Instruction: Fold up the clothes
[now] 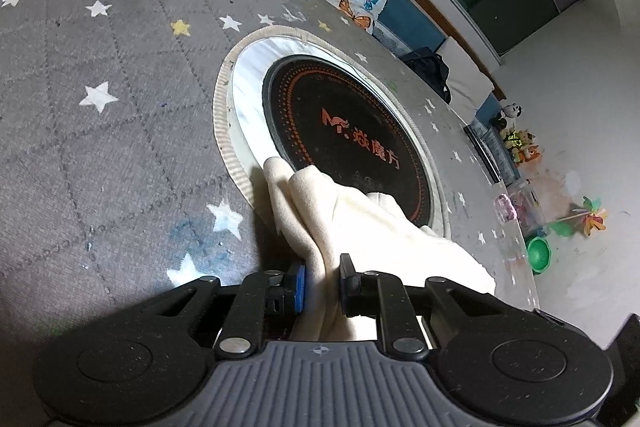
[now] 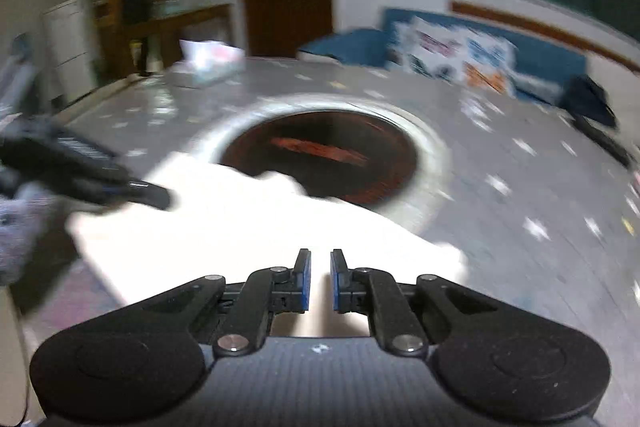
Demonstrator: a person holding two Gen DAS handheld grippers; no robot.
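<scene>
The cream cloth (image 1: 360, 227) is lying on the grey star-printed tablecloth (image 1: 100, 75) at the near side of the round table, its far end spilling over the pale ring and onto the black hob plate (image 1: 352, 139) set in the table's middle. Seen from the left wrist, it is running as a long bunched band from the near edge up and away toward the hob, with a thick fold of it rising between the fingers of the left gripper (image 1: 322, 283), which is clamping that fold tight, the blue pad pressing into the cloth on one side. In the right wrist view, which is smeared by motion, the cloth (image 2: 240, 219) is spreading wide and flat just ahead of and under the right gripper (image 2: 320, 279); its fingers are standing a narrow gap apart with nothing between them that I can make out. The left gripper is showing there as a dark shape (image 2: 92, 175) at the cloth's left edge, so the two tools are sitting at opposite ends of the near hem. My judgement is that the coming move is turning on this: the free edge is lying directly below and in front of the right tongs, nearer to them than to the left, and the long axis is running across between the two.
</scene>
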